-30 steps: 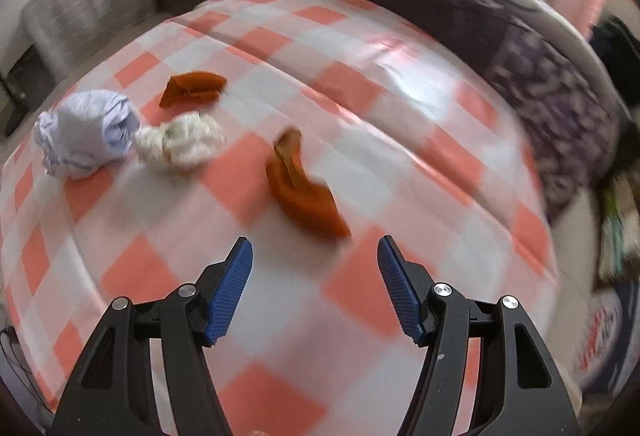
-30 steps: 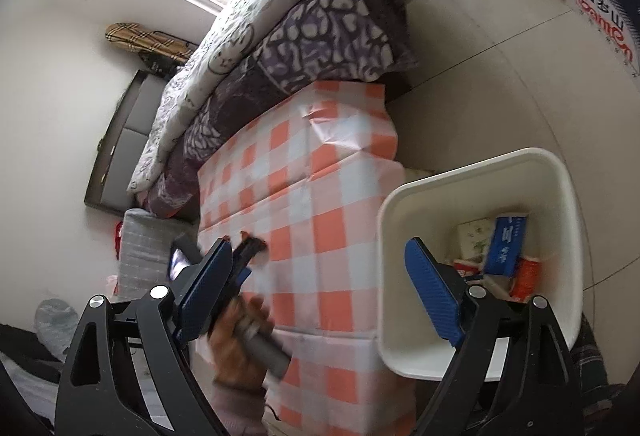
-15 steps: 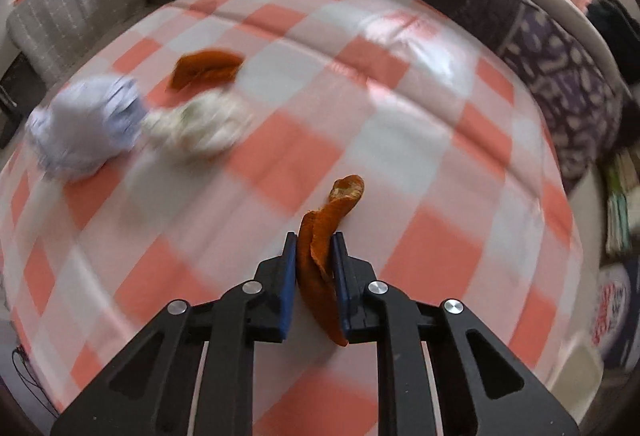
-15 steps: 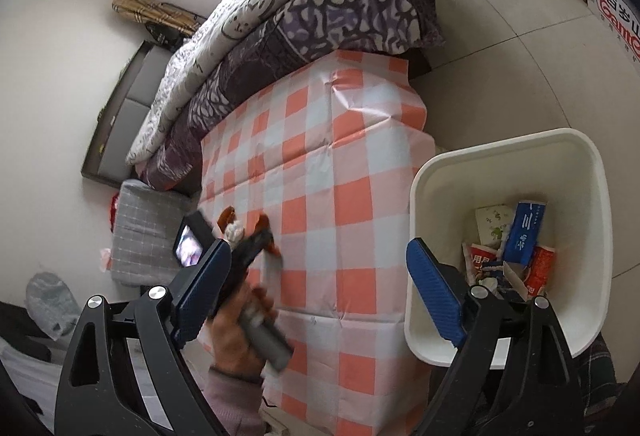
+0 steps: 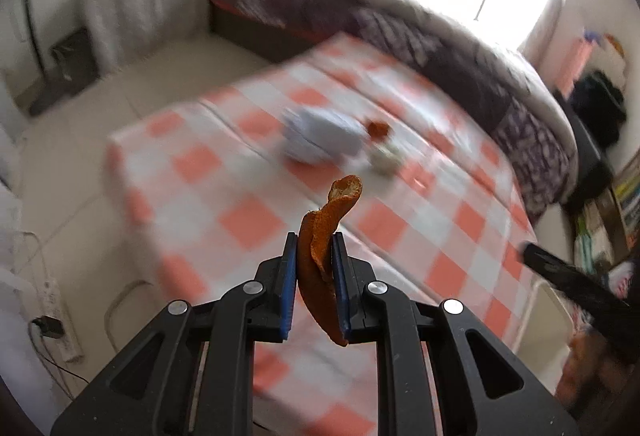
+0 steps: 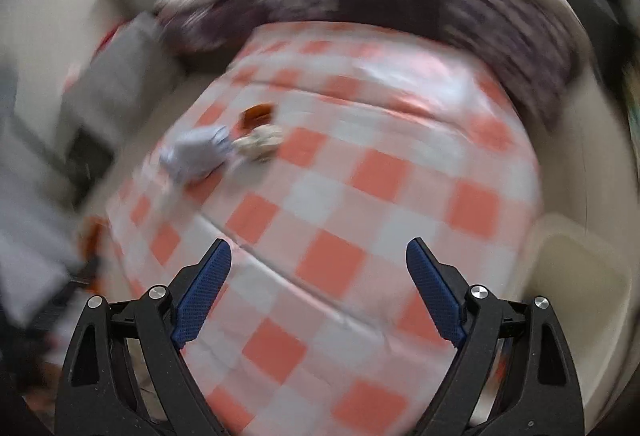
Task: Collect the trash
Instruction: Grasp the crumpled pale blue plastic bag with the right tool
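My left gripper point(image 5: 314, 242) is shut on a curled strip of orange peel point(image 5: 324, 232), held up in the air over the near part of the checked table point(image 5: 256, 220). On the table lie a crumpled pale-blue paper ball point(image 5: 316, 139), a cream paper wad point(image 5: 384, 159) and a second orange peel point(image 5: 378, 129). My right gripper point(image 6: 319, 256) stands open over the table with nothing between its fingers; the paper ball point(image 6: 196, 155), the cream wad point(image 6: 260, 143) and the peel point(image 6: 258, 113) lie far ahead to its left. The white bin point(image 6: 576, 276) stands at the table's right edge.
A bed with a purple patterned quilt point(image 5: 460, 51) runs along the table's far side. A grey cushioned seat point(image 5: 140, 15) stands at the back left. A power strip with cables point(image 5: 56, 316) lies on the floor at the left. The bin's rim point(image 5: 540, 320) shows at lower right.
My left gripper shut on the orange peel and lifted it off the table, pulling back. The right gripper swung and rolled from above the bin round over the table, still open.
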The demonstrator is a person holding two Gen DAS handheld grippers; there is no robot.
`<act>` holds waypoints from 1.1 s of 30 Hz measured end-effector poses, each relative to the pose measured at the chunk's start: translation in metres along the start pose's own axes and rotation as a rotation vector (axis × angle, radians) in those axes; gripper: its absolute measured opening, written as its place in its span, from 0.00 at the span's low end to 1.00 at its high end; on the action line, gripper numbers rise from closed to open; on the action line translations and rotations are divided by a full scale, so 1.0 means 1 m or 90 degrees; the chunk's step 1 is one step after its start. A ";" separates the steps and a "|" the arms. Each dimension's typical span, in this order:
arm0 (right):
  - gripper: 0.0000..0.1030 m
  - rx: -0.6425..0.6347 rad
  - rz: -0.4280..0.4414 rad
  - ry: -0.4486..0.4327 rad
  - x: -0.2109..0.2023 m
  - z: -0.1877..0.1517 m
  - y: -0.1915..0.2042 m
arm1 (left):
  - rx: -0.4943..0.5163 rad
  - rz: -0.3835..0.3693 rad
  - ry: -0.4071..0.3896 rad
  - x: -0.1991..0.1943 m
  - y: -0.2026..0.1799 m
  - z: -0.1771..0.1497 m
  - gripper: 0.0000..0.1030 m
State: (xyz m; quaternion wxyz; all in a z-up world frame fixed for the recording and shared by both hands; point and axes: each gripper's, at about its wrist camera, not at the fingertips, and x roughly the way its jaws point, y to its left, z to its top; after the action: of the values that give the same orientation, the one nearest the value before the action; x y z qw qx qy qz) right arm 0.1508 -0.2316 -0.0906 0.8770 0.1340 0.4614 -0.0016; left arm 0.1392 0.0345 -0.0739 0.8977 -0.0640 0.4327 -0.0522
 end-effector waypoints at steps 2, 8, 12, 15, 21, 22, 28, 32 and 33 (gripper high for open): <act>0.83 -0.056 0.009 0.002 0.024 0.009 0.028 | -0.028 0.004 -0.013 -0.011 0.023 0.007 0.17; 0.87 -0.169 0.057 -0.048 0.070 0.047 0.111 | -0.082 0.019 -0.075 -0.040 0.078 0.027 0.17; 0.93 -0.389 0.002 -0.055 0.106 0.051 0.173 | -0.116 0.017 -0.075 -0.045 0.104 0.027 0.17; 0.93 -0.504 -0.058 -0.042 0.138 0.048 0.201 | -0.121 0.019 -0.072 -0.046 0.113 0.026 0.17; 0.93 -0.547 -0.138 -0.011 0.189 0.054 0.216 | -0.140 -0.001 -0.059 -0.044 0.122 0.025 0.17; 0.92 -0.545 -0.144 -0.005 0.194 0.055 0.215 | -0.138 0.000 -0.057 -0.044 0.121 0.025 0.17; 0.43 -0.453 -0.128 -0.023 0.197 0.063 0.206 | -0.137 0.012 -0.052 -0.040 0.123 0.024 0.17; 0.39 -0.327 -0.069 -0.045 0.169 0.077 0.191 | -0.142 0.028 -0.063 -0.040 0.125 0.026 0.17; 0.39 -0.307 -0.054 -0.053 0.160 0.079 0.190 | -0.143 0.031 -0.068 -0.041 0.125 0.026 0.17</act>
State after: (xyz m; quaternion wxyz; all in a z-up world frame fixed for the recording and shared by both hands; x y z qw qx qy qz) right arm 0.3305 -0.0480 -0.1338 0.9010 -0.0989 0.4172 0.0665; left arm 0.1393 0.1656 -0.0465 0.9075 -0.1566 0.3891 0.0217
